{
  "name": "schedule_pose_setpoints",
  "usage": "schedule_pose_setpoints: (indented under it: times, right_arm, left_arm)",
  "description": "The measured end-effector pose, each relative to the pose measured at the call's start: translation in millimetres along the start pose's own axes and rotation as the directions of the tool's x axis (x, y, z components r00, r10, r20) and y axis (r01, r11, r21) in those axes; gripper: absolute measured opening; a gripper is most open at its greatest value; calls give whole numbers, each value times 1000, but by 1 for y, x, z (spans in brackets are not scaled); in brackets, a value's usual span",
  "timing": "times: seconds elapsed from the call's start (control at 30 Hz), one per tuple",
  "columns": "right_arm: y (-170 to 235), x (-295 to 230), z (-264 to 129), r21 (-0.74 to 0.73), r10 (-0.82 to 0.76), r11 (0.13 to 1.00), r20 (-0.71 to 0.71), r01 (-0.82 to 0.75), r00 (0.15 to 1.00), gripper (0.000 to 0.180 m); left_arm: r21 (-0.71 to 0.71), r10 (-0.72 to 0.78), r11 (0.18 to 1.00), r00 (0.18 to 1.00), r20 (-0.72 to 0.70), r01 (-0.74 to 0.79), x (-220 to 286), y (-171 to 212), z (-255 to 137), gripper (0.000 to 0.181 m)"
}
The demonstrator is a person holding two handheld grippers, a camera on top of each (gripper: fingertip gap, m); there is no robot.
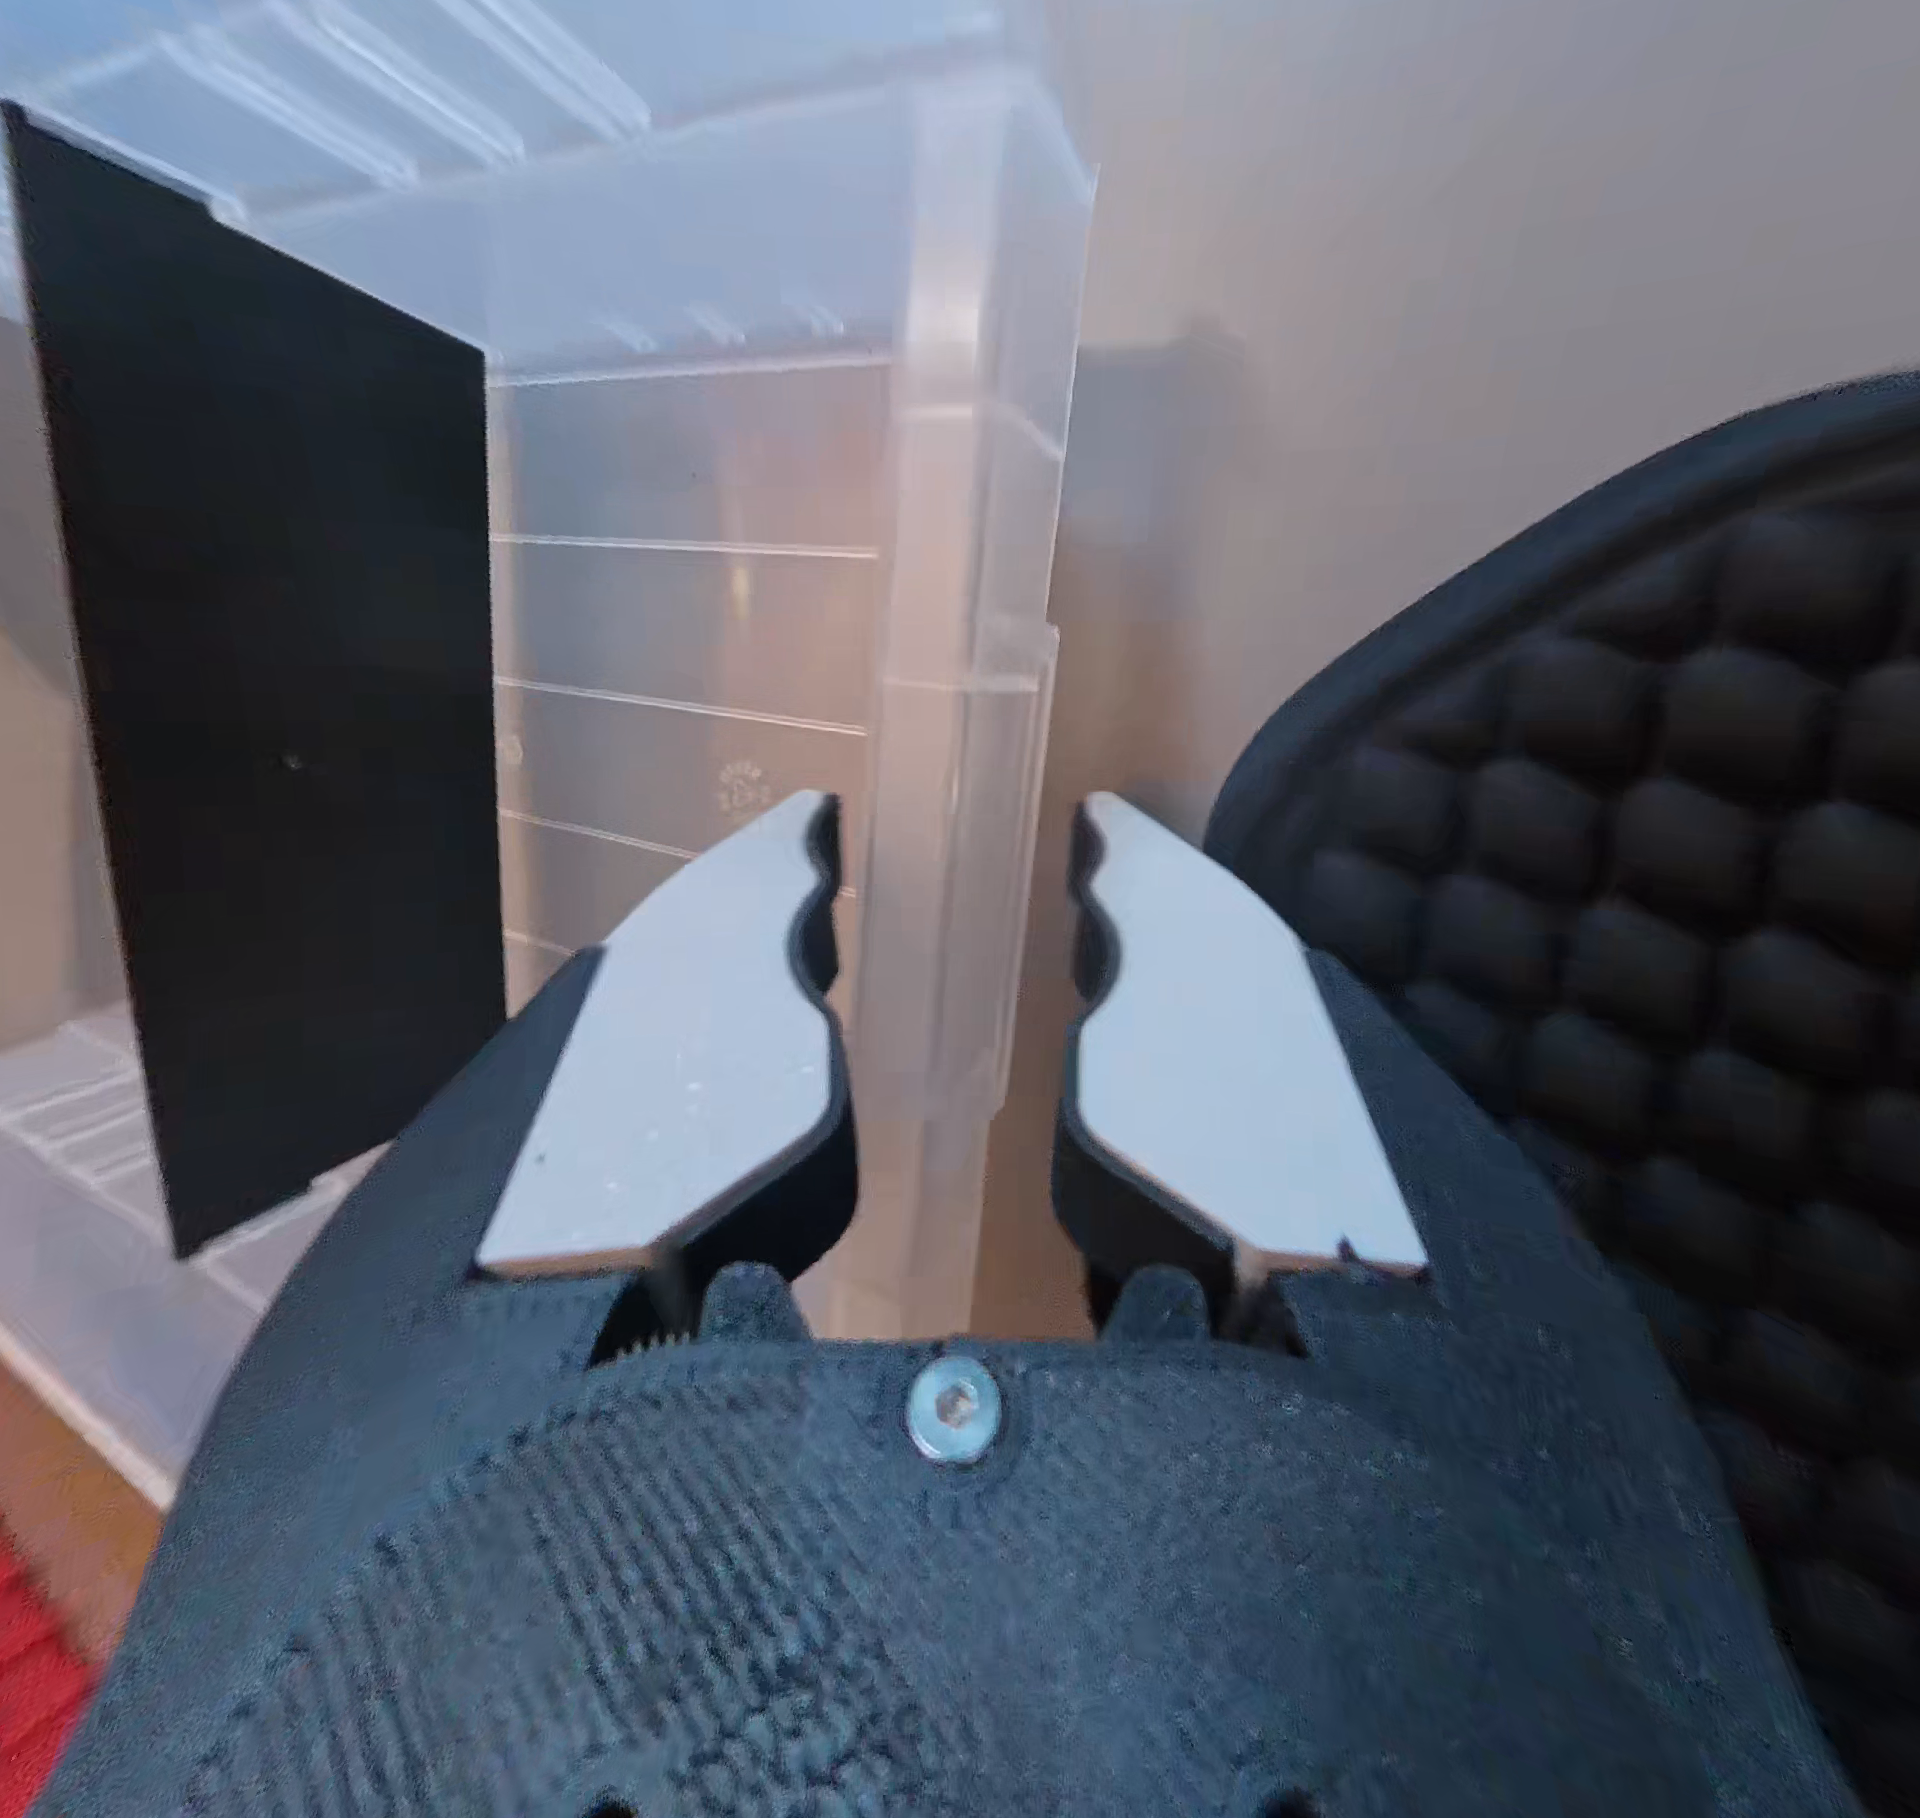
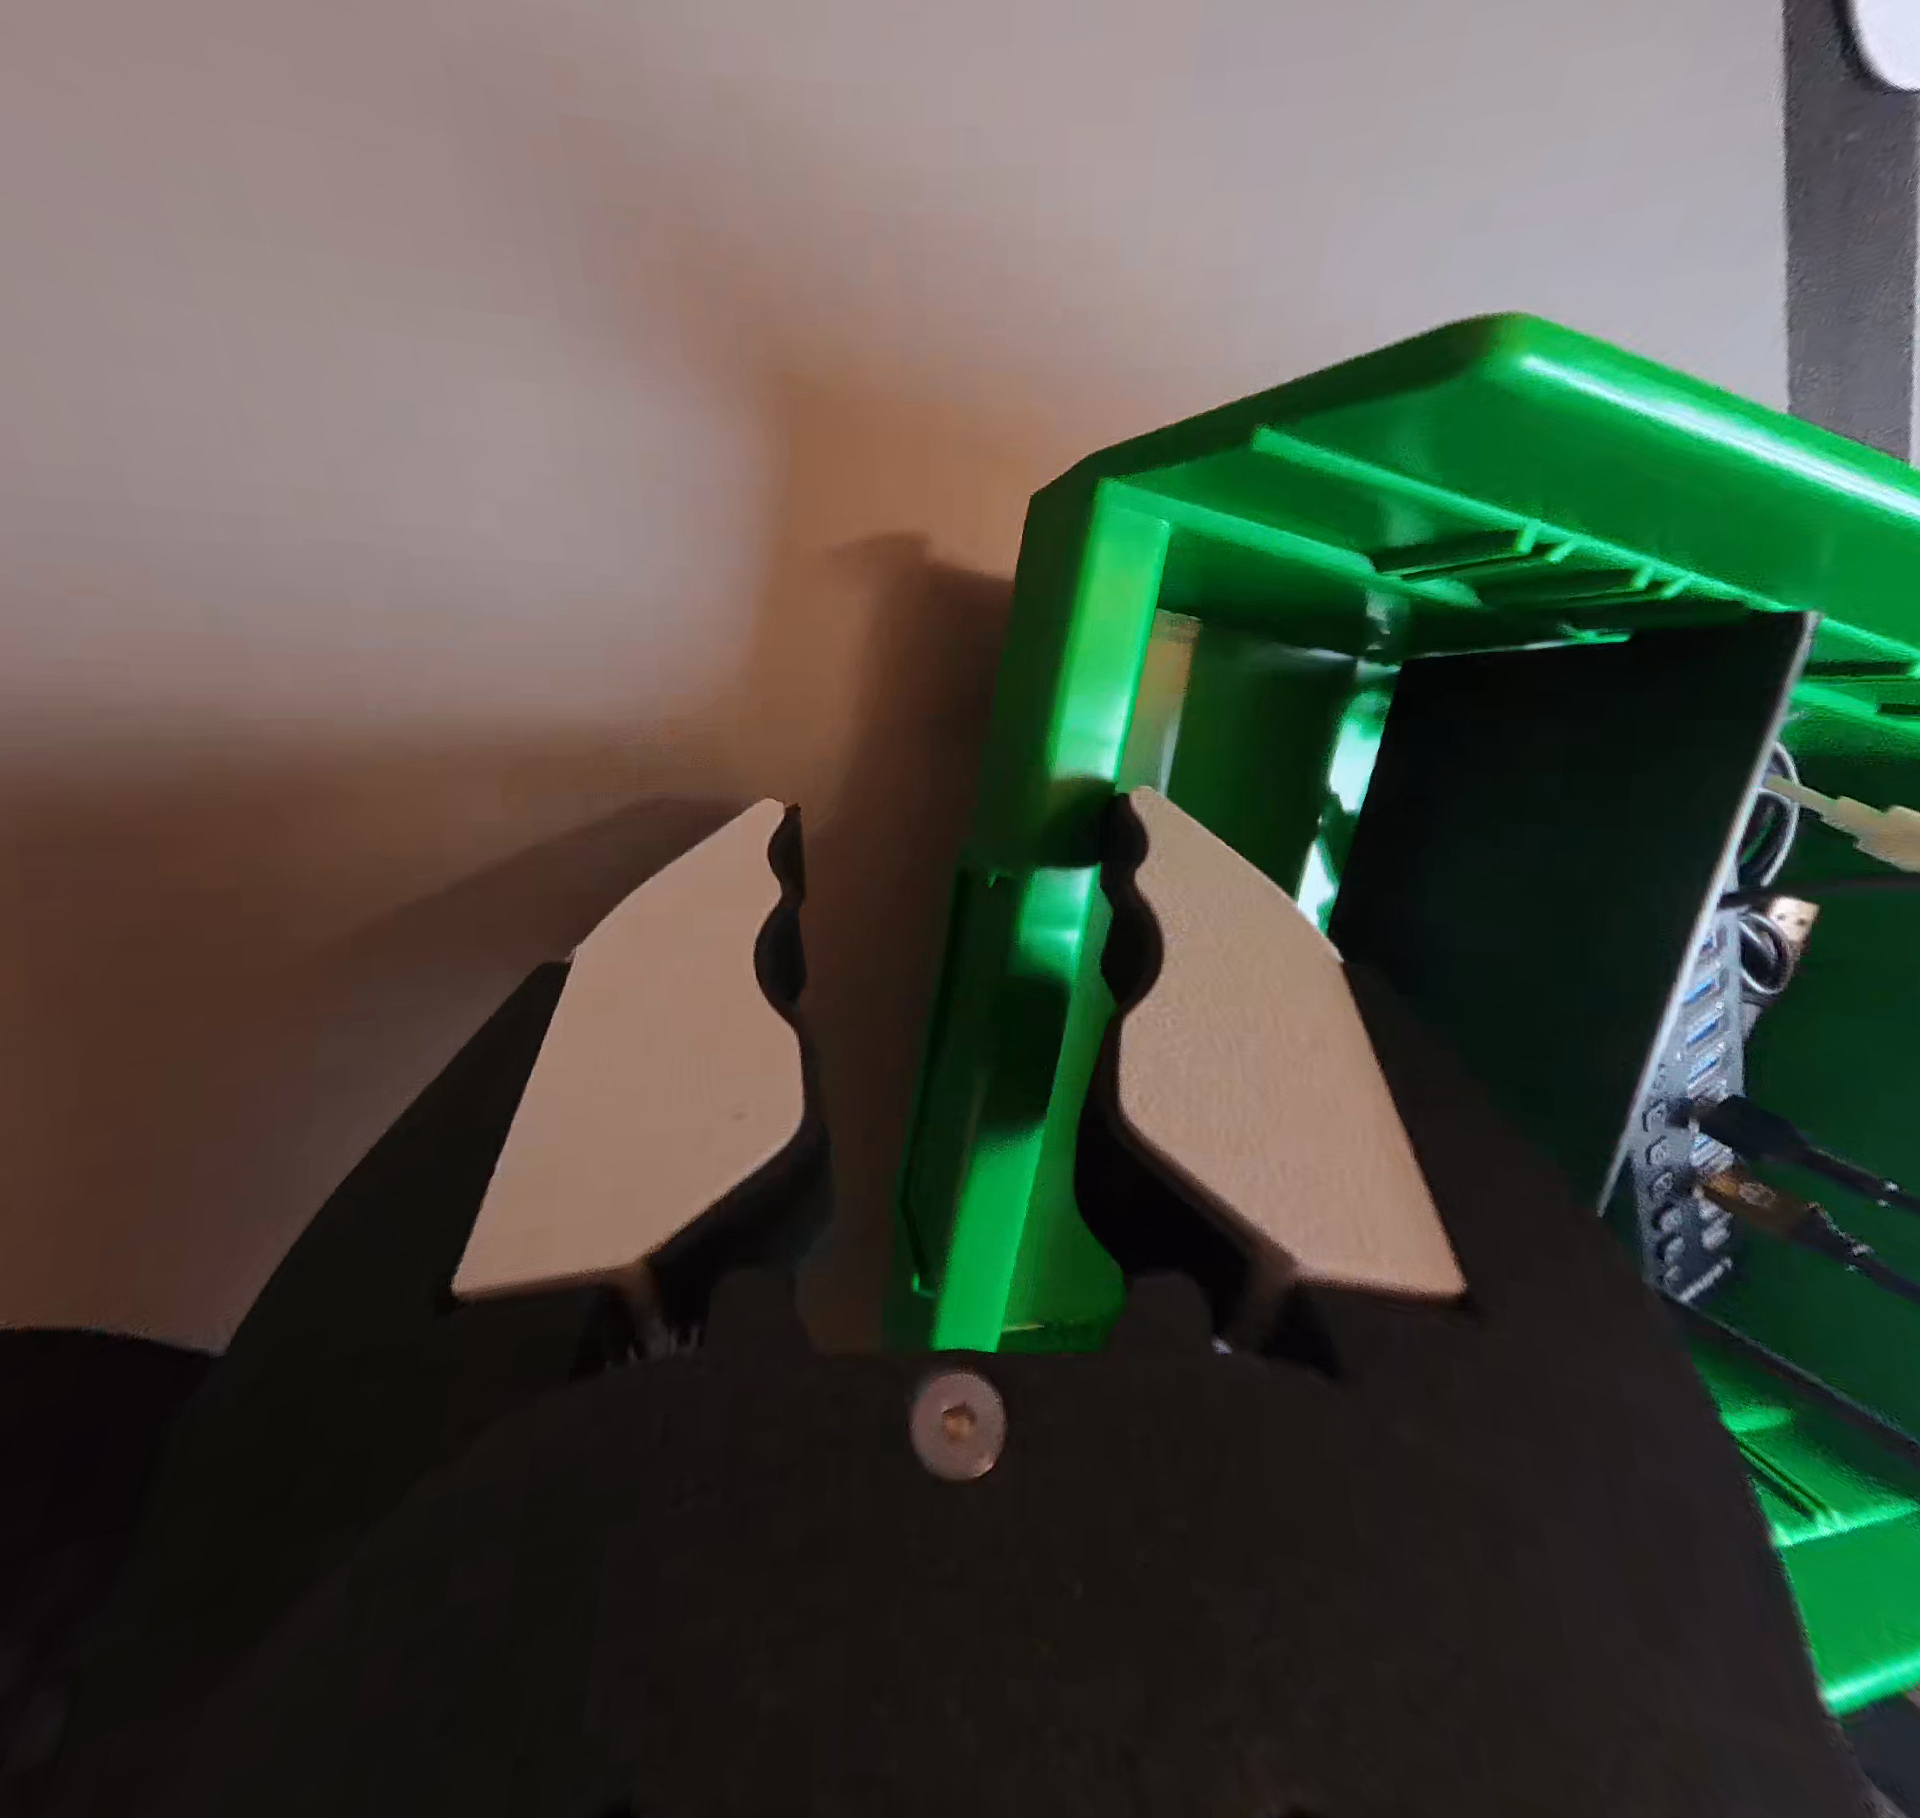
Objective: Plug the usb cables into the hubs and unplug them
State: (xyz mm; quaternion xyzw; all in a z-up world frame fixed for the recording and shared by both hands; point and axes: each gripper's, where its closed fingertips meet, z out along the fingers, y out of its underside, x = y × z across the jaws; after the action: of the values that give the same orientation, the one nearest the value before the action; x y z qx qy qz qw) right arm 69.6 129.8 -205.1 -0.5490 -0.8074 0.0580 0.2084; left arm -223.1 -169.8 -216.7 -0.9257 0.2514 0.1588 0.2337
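Observation:
In the right wrist view a green plastic crate (image 2: 1455, 480) stands on its side at the right. Inside it a grey USB hub (image 2: 1694, 1176) with blue ports stands upright behind a black panel (image 2: 1548, 885). Two dark cables (image 2: 1808, 1160) are plugged into its lower ports. My right gripper (image 2: 951, 823) is open and empty, its jaws astride the crate's near corner edge. In the left wrist view my left gripper (image 1: 956, 812) is open and empty, pointing at the corner of a clear plastic bin (image 1: 956, 542). No hub or cable shows in that view.
A black panel (image 1: 270, 646) leans against the clear bin at the left. A black quilted cushion (image 1: 1662, 885) fills the right of the left wrist view. A plain wall (image 2: 520, 314) stands behind both. A red patch (image 1: 31, 1643) shows at bottom left. The gap from one gripper's tips to the other's is roughly 40 cm.

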Motion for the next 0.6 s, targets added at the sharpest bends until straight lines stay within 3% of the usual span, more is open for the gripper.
schedule_pose_setpoints:
  times: [0.03, 0.1, 0.13, 0.37, 0.53, 0.6]
  right_arm:
    - [0, 3, 4, -21, -16, 1000, -12, 15, 1000, 52]
    - [0, 17, 8, -40, -98, 995, -118, 94, 988, 30]
    - [-2, 18, 8, -34, -156, 988, -143, 152, 977, 28]
    - [-4, -15, -3, 70, -285, 952, -168, 299, 944, 29]
    - [-18, -71, -19, 172, -366, 904, -162, 391, 916, 28]
    - [-34, -95, -35, 278, -316, 895, -153, 348, 936, 28]
  left_arm:
    - [-30, 42, 999, 999, 16, -41, -2, 2, 4, 33]
    - [-27, 119, 993, 992, 31, -118, -4, -6, 10, 31]
    - [-7, 132, 991, 991, 37, -132, -4, -13, 12, 30]
    - [74, 247, 965, 967, 56, -251, 1, -61, 27, 30]
    - [198, 354, 910, 931, 88, -364, 22, -120, 35, 34]
    - [287, 334, 889, 934, 124, -356, 31, -148, 29, 35]
